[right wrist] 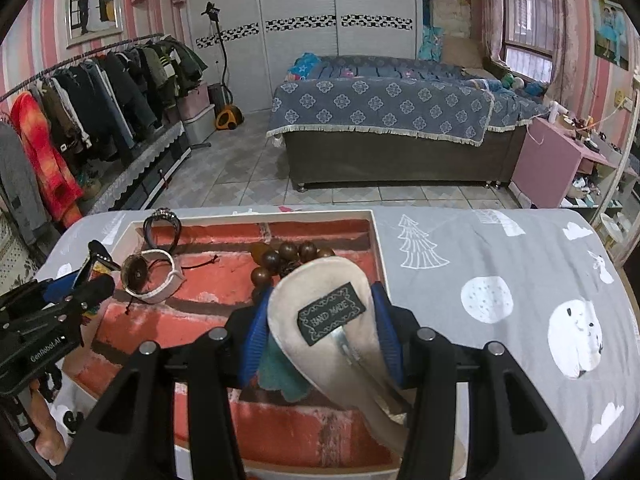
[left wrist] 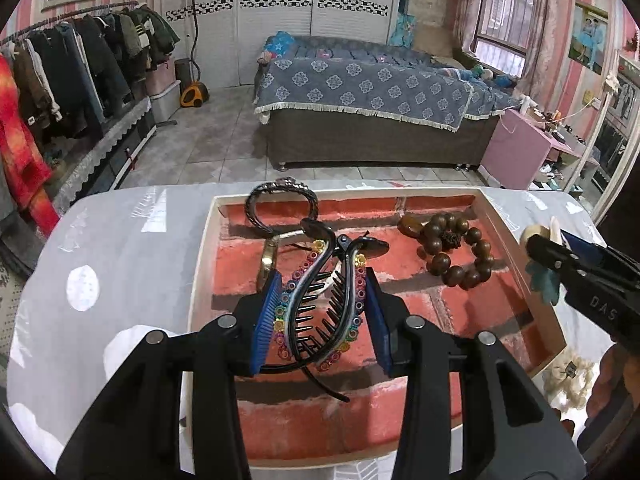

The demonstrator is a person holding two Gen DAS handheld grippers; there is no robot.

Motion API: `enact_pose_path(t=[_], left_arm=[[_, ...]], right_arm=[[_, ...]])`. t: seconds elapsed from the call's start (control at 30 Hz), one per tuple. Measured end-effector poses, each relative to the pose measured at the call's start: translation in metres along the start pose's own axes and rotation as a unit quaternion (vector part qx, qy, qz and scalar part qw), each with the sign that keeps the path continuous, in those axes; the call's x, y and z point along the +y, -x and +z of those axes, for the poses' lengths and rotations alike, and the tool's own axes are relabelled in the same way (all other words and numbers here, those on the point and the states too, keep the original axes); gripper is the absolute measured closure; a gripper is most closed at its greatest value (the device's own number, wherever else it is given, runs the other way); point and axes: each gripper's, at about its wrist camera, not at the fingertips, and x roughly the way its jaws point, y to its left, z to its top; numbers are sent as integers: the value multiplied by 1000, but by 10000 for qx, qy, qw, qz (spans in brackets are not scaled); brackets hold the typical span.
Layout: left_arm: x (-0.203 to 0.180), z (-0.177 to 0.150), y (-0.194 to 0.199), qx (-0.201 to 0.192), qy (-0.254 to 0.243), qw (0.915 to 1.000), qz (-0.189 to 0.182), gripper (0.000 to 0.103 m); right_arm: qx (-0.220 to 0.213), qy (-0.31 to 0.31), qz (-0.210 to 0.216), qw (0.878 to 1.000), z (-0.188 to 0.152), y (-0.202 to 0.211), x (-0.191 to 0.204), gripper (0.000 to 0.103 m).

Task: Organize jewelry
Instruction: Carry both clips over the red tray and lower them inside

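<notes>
A shallow tray [left wrist: 208, 240] with a red brick-pattern lining sits on the table. My left gripper [left wrist: 320, 316] is shut on a black hair claw clip with coloured beads [left wrist: 320, 304], held over the tray's middle. My right gripper [right wrist: 320, 336] is shut on a cream felt hair clip [right wrist: 320, 344] with a "HAND MADE" label and a teal piece, over the tray's right part; it shows at the right in the left wrist view [left wrist: 544, 256]. In the tray lie a brown bead bracelet [left wrist: 456, 252], a dark braided bracelet [left wrist: 280, 204] and a white-strapped watch [right wrist: 148, 276].
The table has a grey cloth [right wrist: 500, 280] with white prints. A fluffy cream item [left wrist: 568, 376] lies right of the tray. Beyond the table are a bed [left wrist: 372, 96], a clothes rack [left wrist: 72, 68] at left and a pink cabinet [left wrist: 516, 144] at right.
</notes>
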Motion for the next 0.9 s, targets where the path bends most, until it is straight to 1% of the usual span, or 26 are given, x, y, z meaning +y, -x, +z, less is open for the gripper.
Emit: enact_pose_path(t=[0.23,0.37,0.63,0.77,0.9], left_arm=[[0,-15,-22,287,-60,9994,199,63],[7,-16,-28,417,51,9989,208,63],[1,-21,-32,577,-51,9980,236,63],[1,-23,-34,708,6,9973,177,63],[3,-24,-33,704,22,9974,165,62]], right_arm=[[176,84,-67,9998,-9,-20,0,54],[242,79,-52,9997,-12,-27,-1,54],[335,193,-48,9992,-16,-36,7,54],[400,228,-60,9989,-18,-42,9,53],[411,193,-27,9990,-18,-44,9,52]])
